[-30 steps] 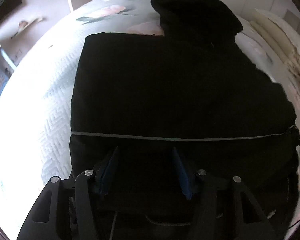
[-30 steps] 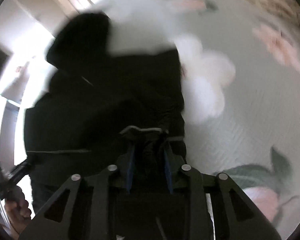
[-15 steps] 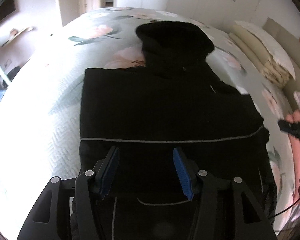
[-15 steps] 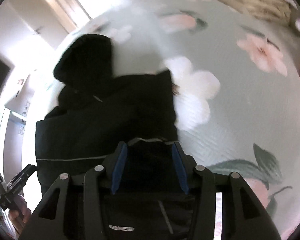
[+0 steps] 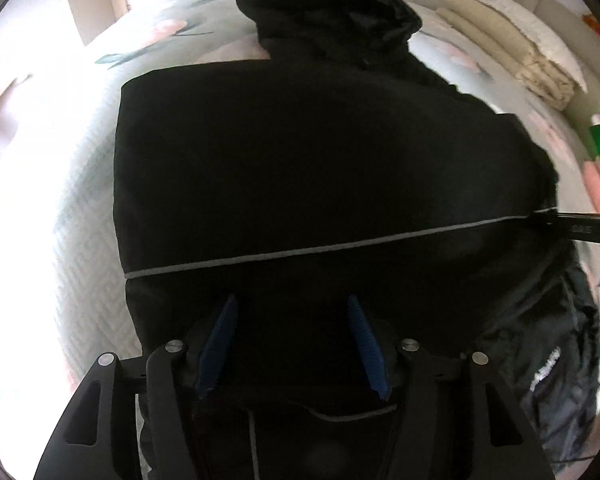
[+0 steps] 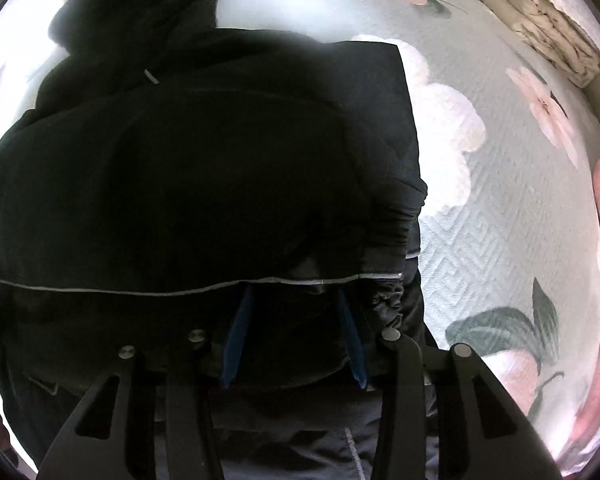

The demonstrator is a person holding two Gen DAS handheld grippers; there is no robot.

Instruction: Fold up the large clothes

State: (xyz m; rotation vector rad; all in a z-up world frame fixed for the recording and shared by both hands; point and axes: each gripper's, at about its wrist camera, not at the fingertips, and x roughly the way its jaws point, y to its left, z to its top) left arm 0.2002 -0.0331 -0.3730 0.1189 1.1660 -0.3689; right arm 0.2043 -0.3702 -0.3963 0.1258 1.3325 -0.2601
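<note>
The left hand-held gripper [image 5: 292, 340] has its blue pads spread wide, poised over the hem end of the black jacket [image 5: 320, 160] with nothing between them. The right hand-held gripper [image 6: 292, 328] is likewise spread wide over the jacket's hem end; whether its pads touch the fabric cannot be determined. The jacket lies flat on the bed [image 6: 500, 220], on a floral bedspread, with the hood [image 5: 332, 8] at the jacket's far end. A grey piping line [image 5: 340, 246] crosses the jacket near the hem. Folded cream bedding [image 5: 512, 48] lies beyond the jacket's right side.
</note>
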